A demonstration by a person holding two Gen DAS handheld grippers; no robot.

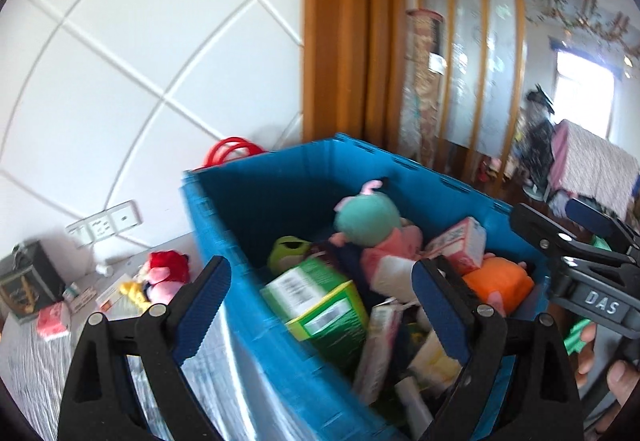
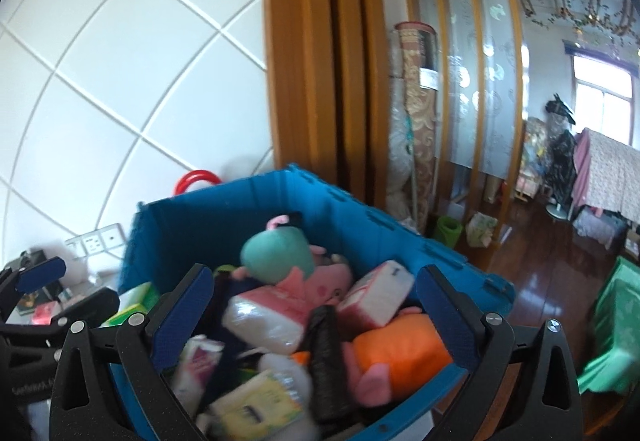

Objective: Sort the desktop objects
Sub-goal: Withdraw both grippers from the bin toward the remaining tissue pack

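Left wrist view: my left gripper (image 1: 320,305) is spread wide and grasps nothing above the near rim of the blue plastic crate (image 1: 256,325) (crammed with plush toys and cartons). My right gripper (image 2: 316,317) gapes empty over the same crate, above a teal-headed plush doll (image 2: 276,253) and an orange plush (image 2: 396,353).

The desk (image 1: 28,357) carries a blue crate (image 1: 256,321), a red-haired plush doll (image 1: 166,275) and small boxes (image 1: 52,321).

Blue crate (image 2: 192,225) holding a teal-headed pink plush (image 2: 280,257), an orange plush (image 2: 396,353), a green box (image 1: 320,305); black tongs with blue pads (image 2: 184,317); white diamond-lined wall (image 1: 120,41)
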